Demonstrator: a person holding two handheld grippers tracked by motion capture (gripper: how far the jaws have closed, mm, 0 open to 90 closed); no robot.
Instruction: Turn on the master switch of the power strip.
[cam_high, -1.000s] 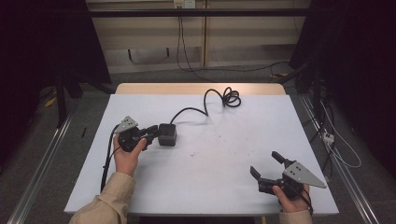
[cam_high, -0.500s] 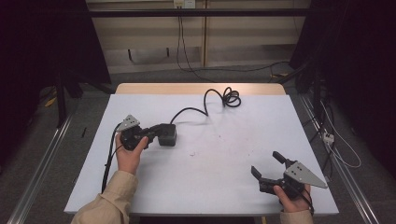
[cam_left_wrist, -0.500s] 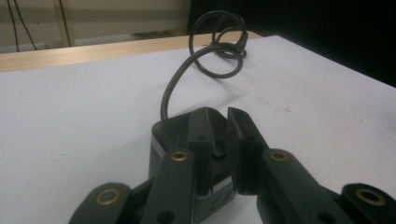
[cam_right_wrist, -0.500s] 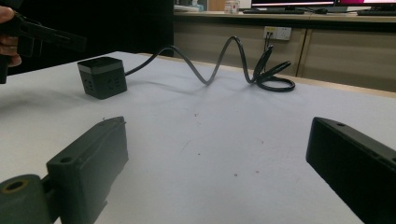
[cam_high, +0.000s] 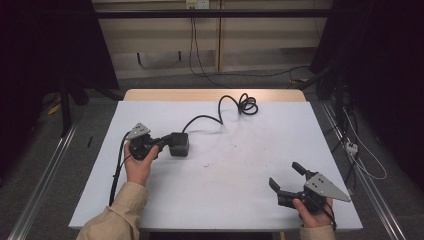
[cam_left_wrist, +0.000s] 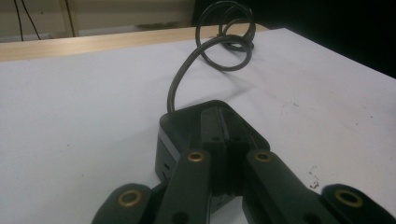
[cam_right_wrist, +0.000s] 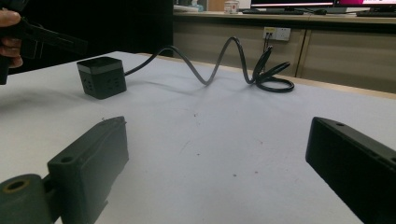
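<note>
A black cube-shaped power block (cam_high: 180, 148) (cam_left_wrist: 183, 119) (cam_right_wrist: 100, 77) lies left of the white table's middle. Its black cable (cam_high: 202, 118) (cam_left_wrist: 180, 77) (cam_right_wrist: 219, 63) runs to a coil (cam_high: 247, 104) at the far edge. My left gripper (cam_high: 167, 141) (cam_left_wrist: 224, 122) is shut with its jaws pressed together and nothing between them. Its tips reach over the block's top on the near-left side. In the right gripper view the left gripper (cam_right_wrist: 51, 39) hangs just above and beside the block. My right gripper (cam_high: 284, 175) (cam_right_wrist: 219, 140) stands open, empty, low over the near right of the table.
The white tabletop (cam_high: 225, 190) has a wooden strip (cam_high: 210, 95) along its far edge. Floor cables (cam_high: 360, 155) lie to the right of the table. A metal rail (cam_high: 45, 185) runs along the floor on the left.
</note>
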